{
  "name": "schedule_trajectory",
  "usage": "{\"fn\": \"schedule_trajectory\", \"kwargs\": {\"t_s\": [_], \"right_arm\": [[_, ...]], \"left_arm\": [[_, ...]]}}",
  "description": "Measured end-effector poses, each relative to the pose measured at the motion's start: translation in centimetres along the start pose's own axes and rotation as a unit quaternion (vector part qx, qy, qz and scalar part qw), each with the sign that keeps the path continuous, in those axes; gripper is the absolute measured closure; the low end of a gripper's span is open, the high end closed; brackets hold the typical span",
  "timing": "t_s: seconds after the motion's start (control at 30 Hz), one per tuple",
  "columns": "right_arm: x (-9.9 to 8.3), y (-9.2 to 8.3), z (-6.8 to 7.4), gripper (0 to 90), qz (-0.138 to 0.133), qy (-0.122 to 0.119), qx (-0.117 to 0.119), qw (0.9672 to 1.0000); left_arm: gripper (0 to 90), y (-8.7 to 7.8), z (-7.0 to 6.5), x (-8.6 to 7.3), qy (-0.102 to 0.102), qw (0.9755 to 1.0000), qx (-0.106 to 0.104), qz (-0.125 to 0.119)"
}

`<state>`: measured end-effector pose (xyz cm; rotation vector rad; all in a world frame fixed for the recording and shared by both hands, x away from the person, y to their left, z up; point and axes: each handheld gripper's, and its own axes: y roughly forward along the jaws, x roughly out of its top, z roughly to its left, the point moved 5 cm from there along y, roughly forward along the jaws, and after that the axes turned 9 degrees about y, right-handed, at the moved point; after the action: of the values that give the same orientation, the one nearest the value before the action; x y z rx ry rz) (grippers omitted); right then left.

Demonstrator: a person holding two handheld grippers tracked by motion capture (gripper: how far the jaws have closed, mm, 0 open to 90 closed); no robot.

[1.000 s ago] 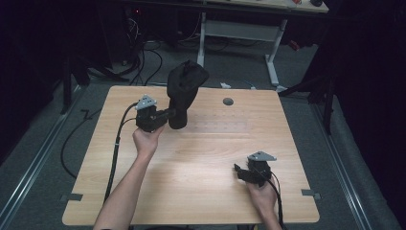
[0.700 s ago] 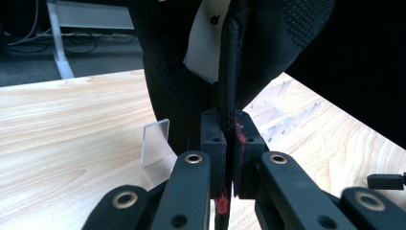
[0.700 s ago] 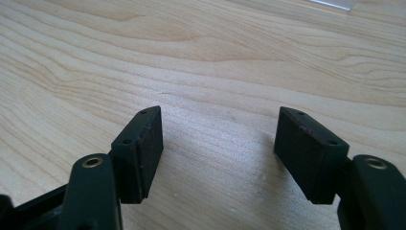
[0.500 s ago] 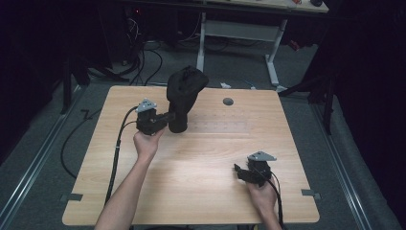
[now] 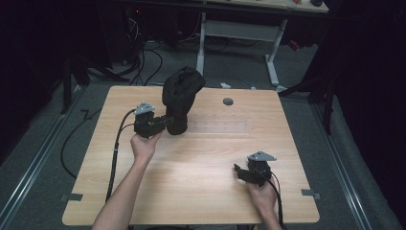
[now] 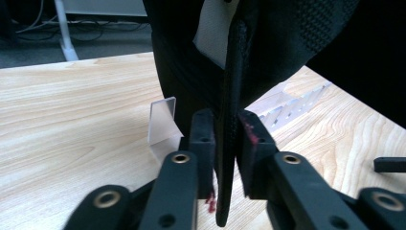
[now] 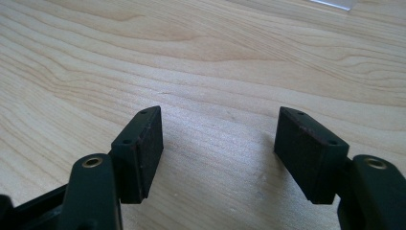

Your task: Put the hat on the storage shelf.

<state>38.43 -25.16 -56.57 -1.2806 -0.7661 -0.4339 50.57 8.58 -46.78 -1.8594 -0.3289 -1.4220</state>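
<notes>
While your left gripper (image 5: 168, 120) pinched strap edge of black bag (image 5: 181, 96) at 11 o'clock, fabric looked soft, floppy, light; right gripper (image 5: 239, 171) sat wide apart, empty, at 5 o'clock.

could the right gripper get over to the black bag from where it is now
Probably yes: the right gripper sits open at the near right, and bare table lies between it and the black bag, which the left gripper holds.

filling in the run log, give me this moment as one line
left gripper: shut on black fabric bag, held upright | right gripper: open, low over light wooden table, holding nothing
</notes>
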Motion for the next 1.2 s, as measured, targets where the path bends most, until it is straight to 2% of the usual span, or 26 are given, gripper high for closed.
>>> {"fn": "schedule_trajectory", "kwargs": {"t_s": [0.2,0.37,0.57,1.0,1.2], "right_arm": [[0.0,0.0,0.0,34.0,0.0,0.0,0.0,1.0],[0.0,0.0,0.0,34.1,0.0,0.0,0.0,1.0],[0.0,0.0,0.0,34.0,0.0,0.001,0.0,1.0],[0.0,0.0,0.0,34.0,0.0,0.001,0.0,1.0],[0.0,0.0,0.0,34.1,0.0,0.002,0.0,1.0]], "left_arm": [[56.6,-0.3,0.0,0.1,0.001,0.9999,0.008,0.009],[50.1,-0.8,0.0,0.2,0.002,0.9998,0.013,0.013],[46.7,-1.7,0.0,0.5,-0.002,0.9998,0.011,0.014],[46.3,-3.4,0.1,0.4,0.003,0.9997,0.01,0.023],[44.7,-4.2,0.2,0.2,0.0,0.9996,0.019,0.02]]}}
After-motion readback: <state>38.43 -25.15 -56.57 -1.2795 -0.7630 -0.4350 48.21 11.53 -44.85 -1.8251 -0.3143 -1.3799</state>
